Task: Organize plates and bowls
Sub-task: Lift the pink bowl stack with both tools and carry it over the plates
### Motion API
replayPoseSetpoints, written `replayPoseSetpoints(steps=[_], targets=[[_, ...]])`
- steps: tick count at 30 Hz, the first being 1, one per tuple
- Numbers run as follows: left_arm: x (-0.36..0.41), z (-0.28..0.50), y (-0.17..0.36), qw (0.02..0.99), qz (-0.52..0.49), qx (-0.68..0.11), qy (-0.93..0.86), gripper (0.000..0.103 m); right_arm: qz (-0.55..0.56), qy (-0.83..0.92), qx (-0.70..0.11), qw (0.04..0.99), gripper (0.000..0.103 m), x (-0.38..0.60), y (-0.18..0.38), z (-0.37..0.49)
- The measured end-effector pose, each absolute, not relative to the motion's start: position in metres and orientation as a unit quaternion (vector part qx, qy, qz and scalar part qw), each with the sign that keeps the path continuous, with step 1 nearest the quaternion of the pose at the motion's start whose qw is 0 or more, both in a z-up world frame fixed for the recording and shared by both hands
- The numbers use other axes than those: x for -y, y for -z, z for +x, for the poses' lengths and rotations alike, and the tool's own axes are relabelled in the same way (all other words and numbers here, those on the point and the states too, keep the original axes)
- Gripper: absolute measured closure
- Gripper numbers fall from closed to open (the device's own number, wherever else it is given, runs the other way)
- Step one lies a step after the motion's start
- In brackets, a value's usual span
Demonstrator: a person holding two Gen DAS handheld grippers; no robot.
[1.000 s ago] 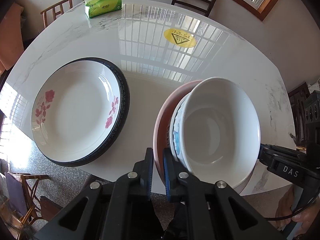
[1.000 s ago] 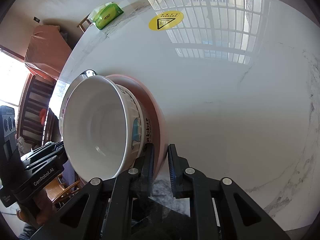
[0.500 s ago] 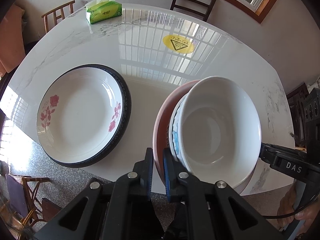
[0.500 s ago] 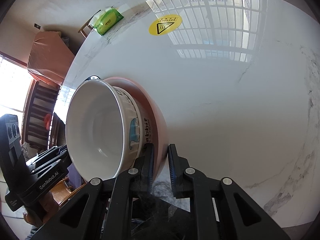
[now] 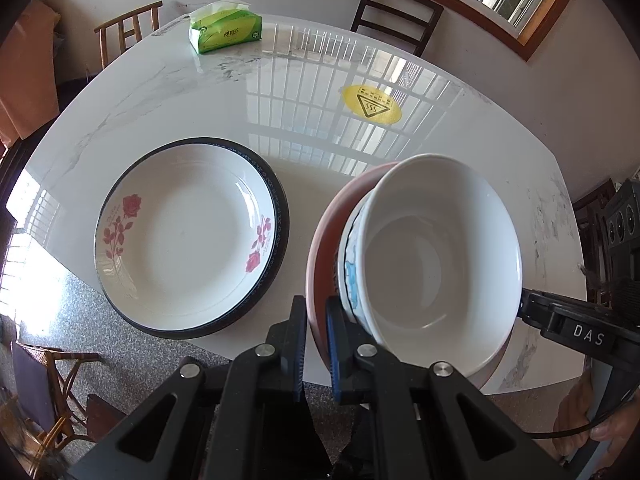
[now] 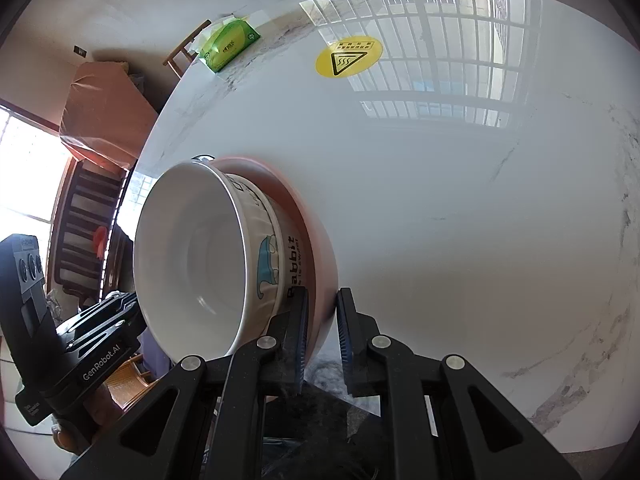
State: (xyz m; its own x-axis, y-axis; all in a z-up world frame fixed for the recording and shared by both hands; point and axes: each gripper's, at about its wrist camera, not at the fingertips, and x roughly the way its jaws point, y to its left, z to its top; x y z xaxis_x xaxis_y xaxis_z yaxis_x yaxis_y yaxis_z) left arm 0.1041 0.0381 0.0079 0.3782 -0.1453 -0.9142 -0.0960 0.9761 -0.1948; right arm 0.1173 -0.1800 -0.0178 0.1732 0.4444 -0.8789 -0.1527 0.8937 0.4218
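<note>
Both sets of jaws are pinching the rim of the pink plate (image 5: 320, 248), my left gripper (image 5: 316, 344) on one side and my right gripper (image 6: 322, 332) on the other, so I carry it between them with the white bowl (image 5: 432, 256) sitting inside it. Over the last second the stack has risen: the table (image 5: 320, 120) has dropped away and the rose plate (image 5: 188, 236), flat on the marble to the left, looks smaller. I judge the lift done and the carry toward that plate next. Farther off are the yellow warning sticker (image 5: 371, 105) and the green tissue pack (image 5: 226, 32).
</note>
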Motion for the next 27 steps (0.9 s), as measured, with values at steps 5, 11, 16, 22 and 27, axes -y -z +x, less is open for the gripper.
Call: replayPoseSetpoints(steps=[5, 11, 16, 22, 27], targets=[[-0.052, 0.098, -0.014, 0.828, -0.115, -0.549, 0.003, 0.094, 0.116, -0.206, -0.611, 0.755, 0.087, 0.17, 0.014, 0.119], [-0.073, 0.094, -0.023, 0.832, -0.123, -0.54, -0.017, 0.096, 0.108, -0.22, -0.609, 0.755, 0.087, 0.147, 0.007, 0.122], [-0.093, 0.092, -0.027, 0.834, -0.13, -0.535, -0.033, 0.096, 0.098, -0.233, -0.608, 0.752, 0.087, 0.125, 0.003, 0.126], [-0.117, 0.091, -0.032, 0.836, -0.134, -0.529, -0.052, 0.096, 0.094, -0.248, -0.609, 0.748, 0.086, 0.098, 0.003, 0.135], [-0.139, 0.093, -0.031, 0.835, -0.143, -0.528, -0.063, 0.096, 0.088, -0.258, -0.611, 0.743, 0.086, 0.079, 0.003, 0.141]])
